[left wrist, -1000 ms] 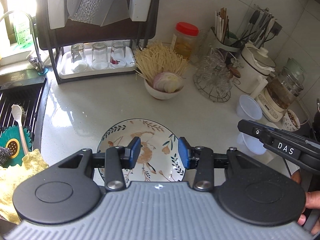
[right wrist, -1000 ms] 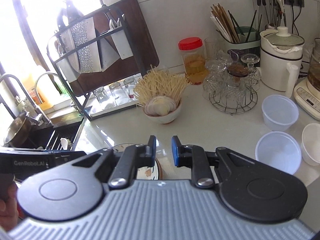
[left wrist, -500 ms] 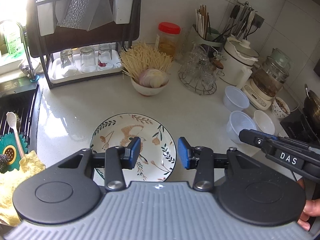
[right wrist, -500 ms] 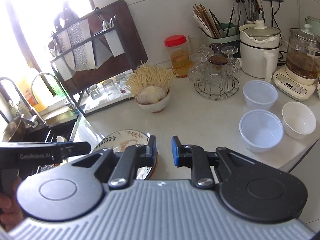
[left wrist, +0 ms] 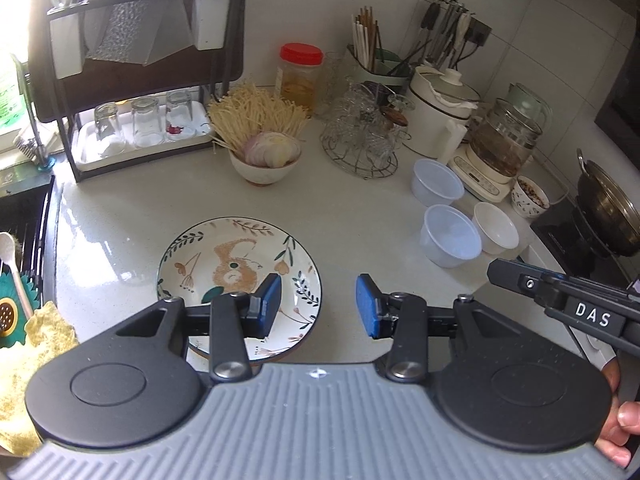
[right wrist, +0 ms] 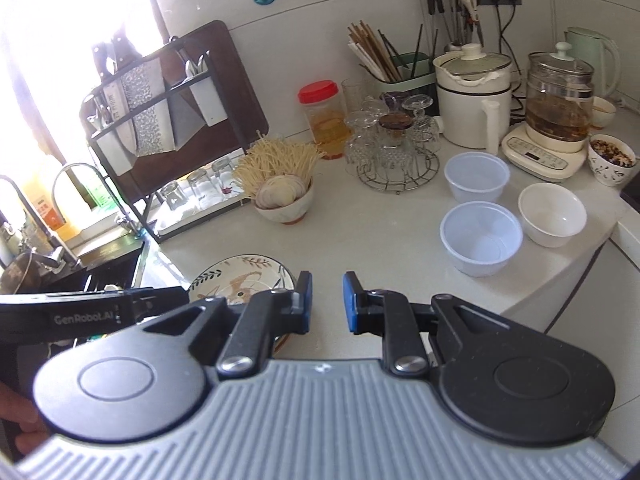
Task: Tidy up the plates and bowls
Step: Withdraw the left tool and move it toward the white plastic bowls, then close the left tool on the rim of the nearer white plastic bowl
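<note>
the left gripper (left wrist: 318, 306) hangs released, jaws wide, over the near right rim of the patterned plate (left wrist: 224, 256), which lies flat on the counter (left wrist: 352, 216). the right gripper (right wrist: 325, 302) is empty too, jaws a little apart. to lift the plate well, i'd judge one finger must slip under the rim and pinch it squarely. two plastic bowls (left wrist: 450, 236) and a white bowl (left wrist: 496, 230) wait well to the right; the noodle bowl (left wrist: 262, 164) stands behind, clear of the reach.

Home kitchen: white tabletop (left wrist: 352, 216) w/ sink faucet (right wrist: 64, 184), dish rack (left wrist: 140, 80) holding glasses, chopstick holder (right wrist: 400, 68), kettle (right wrist: 556, 112), wok (left wrist: 608, 208) on stove.
</note>
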`<state>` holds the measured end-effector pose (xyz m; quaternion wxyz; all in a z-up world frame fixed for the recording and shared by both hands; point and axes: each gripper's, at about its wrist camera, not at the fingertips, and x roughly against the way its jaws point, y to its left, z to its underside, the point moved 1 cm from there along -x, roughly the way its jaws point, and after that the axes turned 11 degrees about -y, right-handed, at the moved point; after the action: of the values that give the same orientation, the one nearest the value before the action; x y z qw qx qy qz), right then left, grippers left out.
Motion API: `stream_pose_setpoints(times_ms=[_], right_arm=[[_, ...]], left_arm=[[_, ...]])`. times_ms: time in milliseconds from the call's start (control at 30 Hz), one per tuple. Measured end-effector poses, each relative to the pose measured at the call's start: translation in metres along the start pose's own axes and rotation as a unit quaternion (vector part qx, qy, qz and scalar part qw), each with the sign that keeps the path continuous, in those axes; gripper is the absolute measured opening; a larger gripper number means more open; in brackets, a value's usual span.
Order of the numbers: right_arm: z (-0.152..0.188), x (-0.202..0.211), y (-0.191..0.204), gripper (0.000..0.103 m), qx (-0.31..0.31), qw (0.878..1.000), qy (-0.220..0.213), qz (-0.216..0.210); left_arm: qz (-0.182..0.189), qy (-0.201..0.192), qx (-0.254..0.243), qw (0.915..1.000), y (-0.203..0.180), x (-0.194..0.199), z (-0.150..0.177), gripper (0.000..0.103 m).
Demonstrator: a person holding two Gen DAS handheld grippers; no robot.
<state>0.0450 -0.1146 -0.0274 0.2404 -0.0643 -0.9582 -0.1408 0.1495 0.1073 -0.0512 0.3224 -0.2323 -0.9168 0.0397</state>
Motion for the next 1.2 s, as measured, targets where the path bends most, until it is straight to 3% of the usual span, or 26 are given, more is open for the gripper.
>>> stream_pose_setpoints(times_ms=[33,67,100,167,367,767,867,1033,1200], right_arm=[[0.000,0.002,-0.002,0.021,-0.003,1.000,-0.001,0.003],[-0.001,0.002,-0.004,0.034,-0.005,1.000,-0.001,0.007],[-0.001,0.003,-0.007,0.057,-0.007,1.000,-0.003,0.012],[-0.001,0.004,-0.013,0.082,-0.011,0.999,-0.016,0.026],[-0.011,0.005,-0.031,0.083,-0.014,0.999,-0.008,0.035],[-0.070,-0.012,-0.064,0.083,0.006,0.998,0.037,-0.051],[-0.086,-0.021,-0.073,0.083,0.022,0.998,0.043,-0.050],[-0.106,-0.032,-0.082,0.083,0.072,0.995,0.052,-0.046],[-0.126,-0.042,-0.101,0.083,0.046,0.994,0.072,-0.063]], left_arm=[[0.002,0.001,-0.003,1.0000,-0.003,-0.001,0.000,0.047],[0.003,0.001,-0.005,1.0000,-0.005,-0.001,0.000,0.047],[0.005,0.001,-0.006,1.0000,-0.007,-0.002,0.000,0.047],[0.010,-0.001,-0.008,0.9999,-0.011,-0.001,-0.001,0.047],[0.009,0.001,-0.013,0.9999,-0.023,-0.015,-0.008,0.051],[-0.036,0.031,-0.004,0.9989,-0.059,-0.081,-0.024,0.051],[-0.047,0.041,-0.002,0.9980,-0.066,-0.101,-0.025,0.051],[-0.047,0.056,-0.002,0.9973,-0.081,-0.131,-0.026,0.051],[-0.038,0.072,-0.011,0.9966,-0.096,-0.160,-0.028,0.051]])
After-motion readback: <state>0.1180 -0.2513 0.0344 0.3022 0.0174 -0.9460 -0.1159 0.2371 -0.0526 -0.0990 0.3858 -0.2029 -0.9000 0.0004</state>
